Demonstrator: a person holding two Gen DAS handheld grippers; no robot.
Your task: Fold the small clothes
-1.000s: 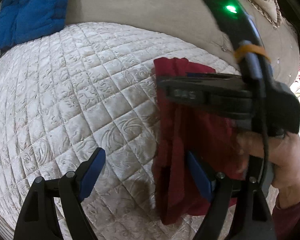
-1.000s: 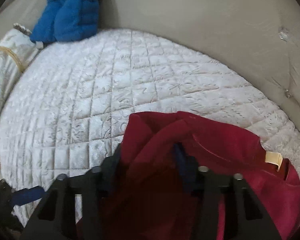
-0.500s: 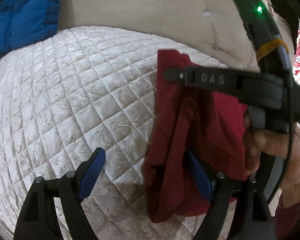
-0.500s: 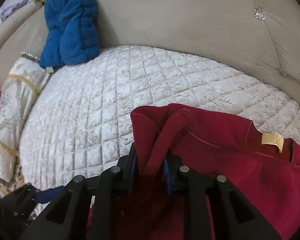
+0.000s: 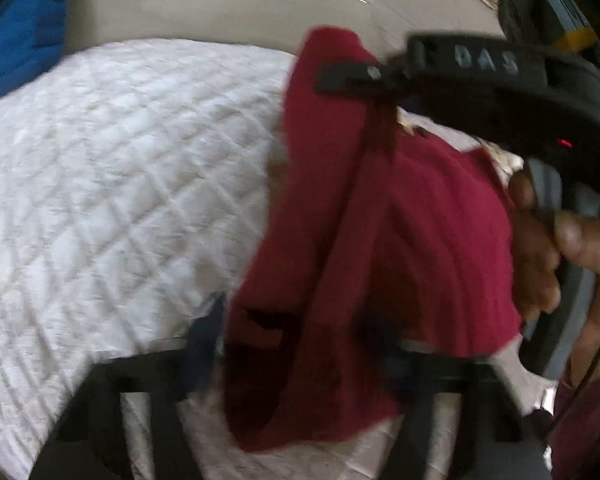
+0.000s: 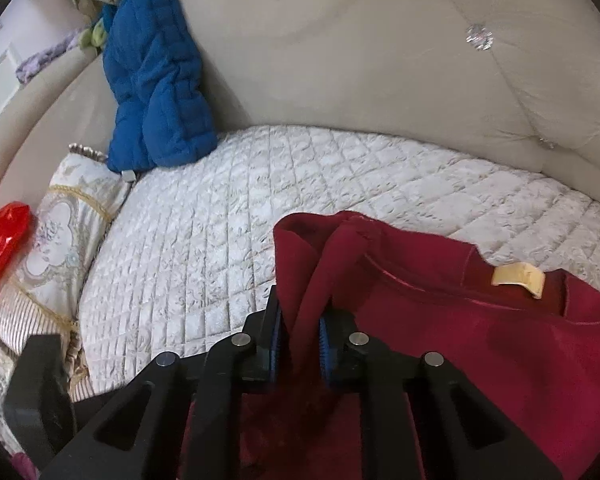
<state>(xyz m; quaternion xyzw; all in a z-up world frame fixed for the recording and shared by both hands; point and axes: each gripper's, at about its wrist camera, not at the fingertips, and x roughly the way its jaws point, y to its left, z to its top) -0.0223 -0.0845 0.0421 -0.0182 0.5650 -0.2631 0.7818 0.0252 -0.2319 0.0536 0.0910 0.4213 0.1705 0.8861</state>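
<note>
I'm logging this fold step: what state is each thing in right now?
red garment: bunched, one edge lifted off the quilted cover.
right gripper: shut on a fold of the garment.
left gripper: jaws just been closing, garment between them; picture too blurred to confirm a grip.
blue padded cloth: leaning against the backrest, untouched.

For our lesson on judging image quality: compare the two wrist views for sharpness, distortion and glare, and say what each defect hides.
Left wrist view: motion blur smears the red garment and the left gripper, so its grip is unclear; fisheye bends the quilted cover. Right wrist view: sharp; the right gripper is plainly shut on the garment; the studs glare; corners are vignetted.
</note>
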